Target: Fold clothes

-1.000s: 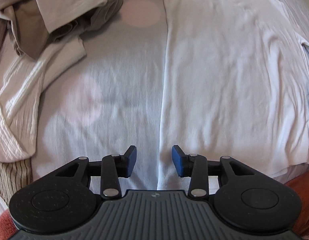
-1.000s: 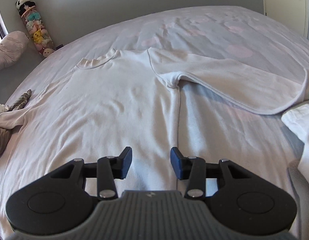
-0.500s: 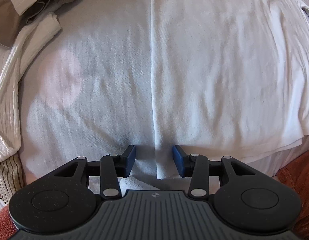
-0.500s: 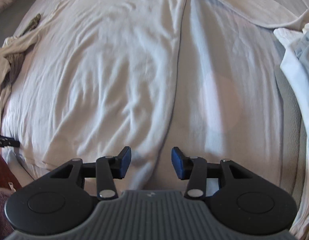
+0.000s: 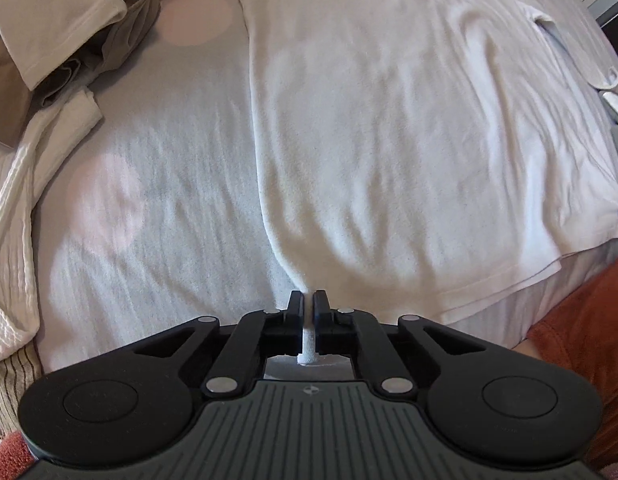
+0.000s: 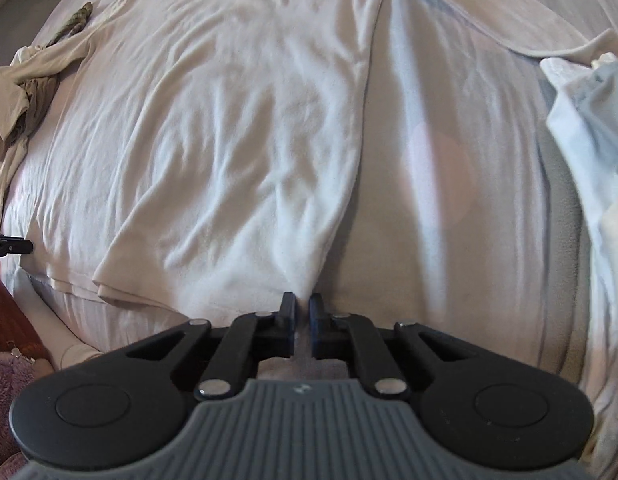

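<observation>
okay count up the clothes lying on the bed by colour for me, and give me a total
White: 3, the white shirt pinched at both bottom corners by the left gripper and the right gripper, a ribbed white garment, a white piece at the right edge
Tan or brown: 1 heap
Total: 4

Edges hide plenty from you

Your shirt (image 5: 409, 140) loses its collar past the far edge; the clothes pile (image 5: 49, 32) runs off left.
</observation>
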A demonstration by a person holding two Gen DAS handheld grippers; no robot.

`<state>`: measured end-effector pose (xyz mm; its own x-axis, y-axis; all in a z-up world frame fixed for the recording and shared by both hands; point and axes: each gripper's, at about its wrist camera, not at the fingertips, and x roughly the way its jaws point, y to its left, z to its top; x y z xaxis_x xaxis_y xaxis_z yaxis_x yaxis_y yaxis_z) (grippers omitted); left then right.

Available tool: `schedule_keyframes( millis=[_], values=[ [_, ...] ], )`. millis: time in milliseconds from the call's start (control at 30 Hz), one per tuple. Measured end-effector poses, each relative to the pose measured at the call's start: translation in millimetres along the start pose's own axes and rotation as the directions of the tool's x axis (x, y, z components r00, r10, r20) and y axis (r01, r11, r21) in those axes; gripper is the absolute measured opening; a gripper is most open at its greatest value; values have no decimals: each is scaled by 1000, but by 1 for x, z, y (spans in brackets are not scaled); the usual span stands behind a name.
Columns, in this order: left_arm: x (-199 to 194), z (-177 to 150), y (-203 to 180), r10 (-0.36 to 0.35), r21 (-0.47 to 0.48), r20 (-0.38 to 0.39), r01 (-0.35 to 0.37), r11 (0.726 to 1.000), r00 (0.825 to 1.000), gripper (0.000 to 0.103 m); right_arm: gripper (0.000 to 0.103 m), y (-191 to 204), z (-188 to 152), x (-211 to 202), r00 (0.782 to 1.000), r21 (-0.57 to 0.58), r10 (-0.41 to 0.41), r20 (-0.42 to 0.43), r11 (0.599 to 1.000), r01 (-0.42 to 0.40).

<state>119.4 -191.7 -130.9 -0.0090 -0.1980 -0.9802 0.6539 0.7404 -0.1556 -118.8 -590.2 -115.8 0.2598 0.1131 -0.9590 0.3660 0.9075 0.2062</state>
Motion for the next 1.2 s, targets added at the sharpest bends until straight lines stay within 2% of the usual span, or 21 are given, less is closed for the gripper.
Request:
schedule_keyframes(
  millis=[100, 333, 400, 500, 533, 600, 700, 800, 867, 1000, 1133, 1200],
  values=[
    [0, -3, 2, 31, 33, -36, -29, 999, 999, 3, 7, -4, 1, -19, 998, -7, -62, 6, 998, 62],
    [10, -7, -10, 82, 87, -112, -72, 994, 990, 3, 7, -8, 0, 5, 993, -31, -95, -68, 995, 93],
    [11, -8, -8, 71, 78, -124, -62, 995, 990, 3, 7, -7, -1, 10, 993, -32, -91, -76, 995, 89],
    [-2, -7, 0, -1, 48, -71, 4, 999, 997, 6, 15, -9, -4, 8, 994, -40, -92, -67, 995, 89],
    [-7, -7, 3, -8, 42, -48, 10, 999, 999, 11, 17, -11, -5, 5, 994, -41, -97, -54, 995, 95],
    [-20, -7, 13, -10, 32, 6, 10, 999, 1000, 16, 31, -14, -6, -3, 994, -42, -110, -21, 993, 109],
    [-44, -5, 31, 10, -19, 93, -8, 1000, 996, 17, 30, -14, 0, -16, 990, -9, -119, 79, 993, 120],
    [-58, 3, 59, 70, -69, 186, -58, 996, 980, 19, 30, -8, 8, -28, 972, 31, -111, 208, 994, 107],
    [-65, 15, 75, 111, -103, 233, -89, 991, 966, 25, 32, 1, 16, -30, 955, 53, -90, 284, 996, 79],
    [-83, 23, 106, 157, -193, 335, -95, 977, 929, 30, 34, 18, 35, -16, 916, 92, -38, 399, 996, 1],
    [-81, 37, 127, 210, -269, 411, -103, 958, 887, 33, 36, 39, 44, 9, 870, 121, -4, 494, 991, -65],
    [-77, 45, 138, 230, -313, 425, -96, 945, 875, 37, 39, 49, 47, 22, 837, 119, -2, 546, 990, -76]
  ],
)
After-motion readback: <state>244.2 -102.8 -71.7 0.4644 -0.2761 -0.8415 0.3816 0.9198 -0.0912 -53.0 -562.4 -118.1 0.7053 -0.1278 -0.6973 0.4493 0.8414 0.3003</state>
